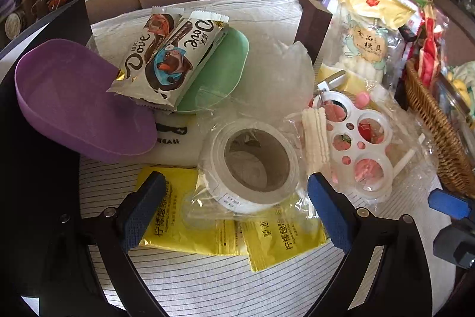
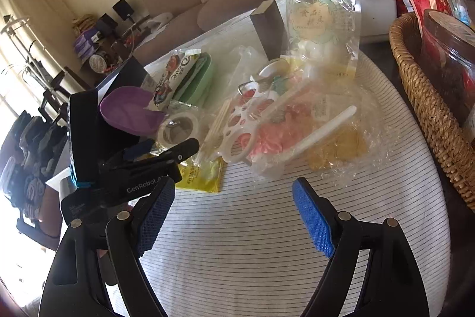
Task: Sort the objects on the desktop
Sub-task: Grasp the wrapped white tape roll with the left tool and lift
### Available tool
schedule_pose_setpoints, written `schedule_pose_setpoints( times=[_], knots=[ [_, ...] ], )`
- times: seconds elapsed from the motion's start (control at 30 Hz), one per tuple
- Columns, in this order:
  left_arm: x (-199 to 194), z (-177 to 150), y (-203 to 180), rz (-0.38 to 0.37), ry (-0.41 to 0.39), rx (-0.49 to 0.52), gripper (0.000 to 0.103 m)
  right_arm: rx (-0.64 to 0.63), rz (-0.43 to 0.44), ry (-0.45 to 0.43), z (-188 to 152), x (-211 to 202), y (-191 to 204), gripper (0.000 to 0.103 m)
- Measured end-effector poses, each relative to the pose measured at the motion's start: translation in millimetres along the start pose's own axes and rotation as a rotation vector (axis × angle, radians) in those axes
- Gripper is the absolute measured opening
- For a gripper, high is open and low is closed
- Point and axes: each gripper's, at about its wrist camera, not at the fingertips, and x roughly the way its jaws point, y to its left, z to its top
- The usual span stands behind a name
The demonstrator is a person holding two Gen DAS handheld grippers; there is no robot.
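A: Left gripper (image 1: 236, 208)?
B: Tilted steeply down over the striped cloth (image 1: 207, 281). Jaws wide apart, gripping nothing. Tape roll (image 1: 252, 165) between the pads, bagged in clear film, untouched. Pads low over the two yellow sachets (image 1: 190, 225).

A: Right gripper (image 2: 233, 216)?
B: Angled down too, over bare cloth. Jaws spread wide, empty. Nothing between the pads.

A: Count, left to right, from the left wrist view?
B: One purple dish (image 1: 77, 100) at the table edge. Two Dove bars (image 1: 166, 58), leaning side by side, lower ends on the purple dish, upper ends across one green dish (image 1: 225, 70). One tape roll at centre. Two yellow sachets beneath it, nearest the camera. One white ringed mould (image 1: 359, 138) in plastic, right of the roll. One bag with a yellow top (image 1: 368, 28) standing behind it. One wicker basket (image 1: 430, 127) far right.

A: Contact between grippers?
B: None seen. Left one at lower left in the right wrist view, well apart.
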Motion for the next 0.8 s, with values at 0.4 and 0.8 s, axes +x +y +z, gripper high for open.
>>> schedule_pose_setpoints(
  times=[0.4, 0.8],
  knots=[
    [-18, -7, 10, -0.093, 0.006, -0.052, 0.062, 0.074, 0.013, -0.004, 1, -1, -12, 0.084],
    [-135, -83, 22, -0.228, 0.029, -0.135, 0.052, 0.051, 0.075, 0.025, -9, 5, 7, 0.084]
  ],
)
